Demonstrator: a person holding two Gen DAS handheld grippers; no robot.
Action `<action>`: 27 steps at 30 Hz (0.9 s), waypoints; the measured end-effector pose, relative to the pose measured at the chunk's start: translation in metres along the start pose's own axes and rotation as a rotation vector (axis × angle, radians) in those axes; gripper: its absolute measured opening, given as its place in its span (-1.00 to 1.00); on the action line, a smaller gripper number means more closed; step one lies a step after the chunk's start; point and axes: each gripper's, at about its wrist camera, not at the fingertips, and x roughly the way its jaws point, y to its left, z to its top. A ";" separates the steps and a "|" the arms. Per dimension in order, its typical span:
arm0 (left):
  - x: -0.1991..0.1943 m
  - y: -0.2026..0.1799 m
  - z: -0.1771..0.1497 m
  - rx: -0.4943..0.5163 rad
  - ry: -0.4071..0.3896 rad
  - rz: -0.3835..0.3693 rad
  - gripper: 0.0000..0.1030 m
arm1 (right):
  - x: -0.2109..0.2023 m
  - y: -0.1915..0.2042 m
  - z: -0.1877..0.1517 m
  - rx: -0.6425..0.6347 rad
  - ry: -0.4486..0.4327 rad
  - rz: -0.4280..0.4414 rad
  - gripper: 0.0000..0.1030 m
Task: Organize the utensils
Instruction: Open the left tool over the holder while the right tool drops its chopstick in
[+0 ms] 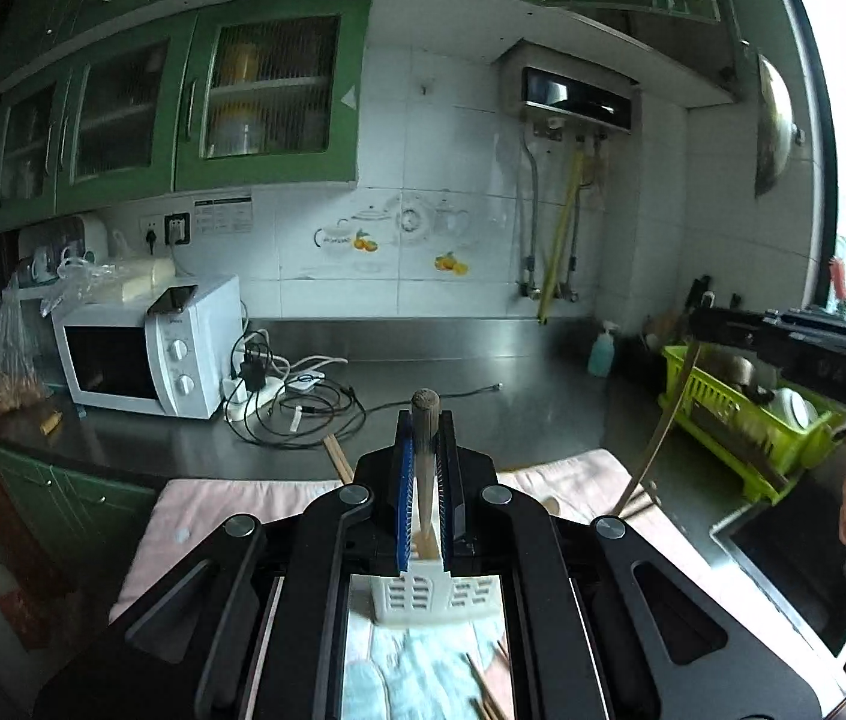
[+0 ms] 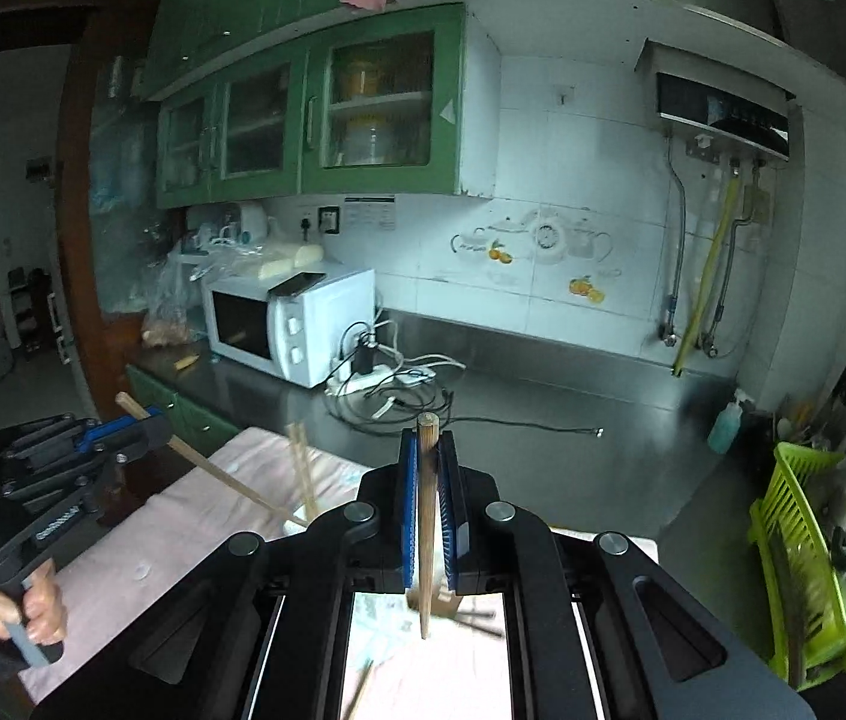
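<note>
The matt wooden chopstick (image 2: pixel 426 516), the glossy steel surface (image 1: pixel 483 372), soft pink cloth mat (image 1: pixel 213 510), white slotted plastic holder (image 1: pixel 423 594).

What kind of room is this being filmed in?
A home kitchen, most likely. Green wall cabinets hang over a steel counter with a white microwave, and a green dish rack holds washed crockery beside it.

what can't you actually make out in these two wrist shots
- White utensil holder, left wrist view: its top and contents are hidden by the left gripper.
- Lower end of the left chopstick, same view: lost behind the gripper body.
- Loose chopsticks on the cloth, right wrist view: blurred, count unclear.
- Dish rack contents: cut off by the edge.
</note>
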 end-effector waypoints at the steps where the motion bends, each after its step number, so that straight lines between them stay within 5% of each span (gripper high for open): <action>1: 0.005 0.001 0.001 -0.006 0.003 -0.001 -0.89 | 0.006 -0.001 0.001 0.005 0.000 -0.001 -0.87; 15: 0.073 0.022 -0.012 -0.041 0.183 0.030 -0.87 | 0.086 -0.004 -0.038 0.036 0.102 0.008 -0.86; 20: 0.086 0.032 -0.018 -0.077 0.218 0.033 -0.80 | 0.080 -0.003 -0.043 0.021 0.088 -0.015 -0.33; 22: 0.084 0.035 -0.017 -0.090 0.214 0.032 -0.60 | 0.073 -0.004 -0.042 0.011 0.078 -0.025 -0.31; 24: 0.077 0.037 -0.016 -0.096 0.192 0.037 -0.17 | 0.059 -0.004 -0.041 0.009 0.057 -0.032 -0.17; 27: 0.055 0.033 -0.016 -0.083 0.157 0.025 -0.11 | 0.032 -0.003 -0.047 0.009 0.031 -0.036 -0.06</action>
